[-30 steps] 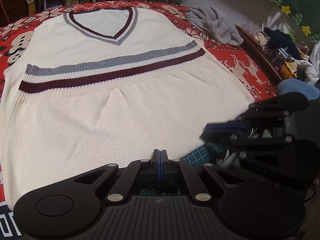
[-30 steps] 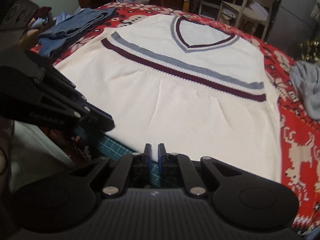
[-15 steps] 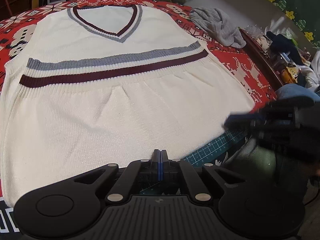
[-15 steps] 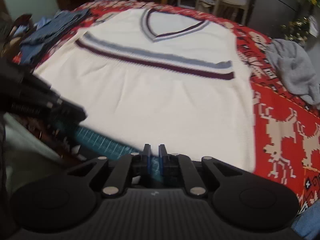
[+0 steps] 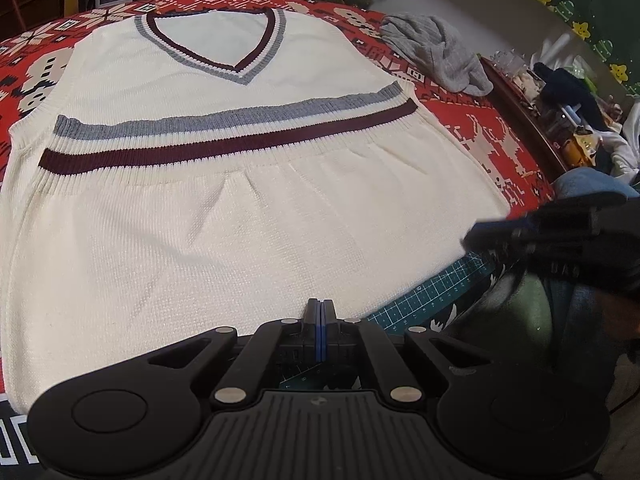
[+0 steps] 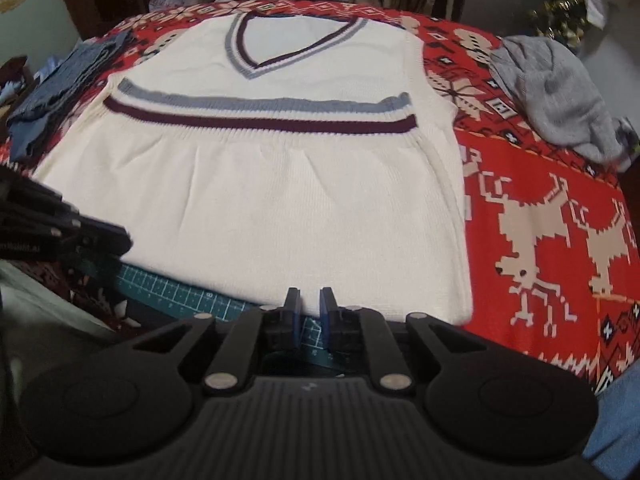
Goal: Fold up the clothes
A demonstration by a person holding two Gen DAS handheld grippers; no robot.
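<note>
Cream vest (image 6: 256, 200) spread flat on the red tablecloth (image 6: 560, 184), unfolded, hem nearest. Left gripper (image 5: 320, 312) pinched closed at the hem, empty. Right gripper (image 6: 309, 306) just been opening, narrowly parted, nothing between, near the hem's right corner. Probably the first fold's approach: next, seize both hem corners.

You can read only an "8" on the green cutting mat (image 5: 430, 294), beside its ruler ticks; lettering on the right gripper (image 5: 564, 270) is too blurred.
</note>
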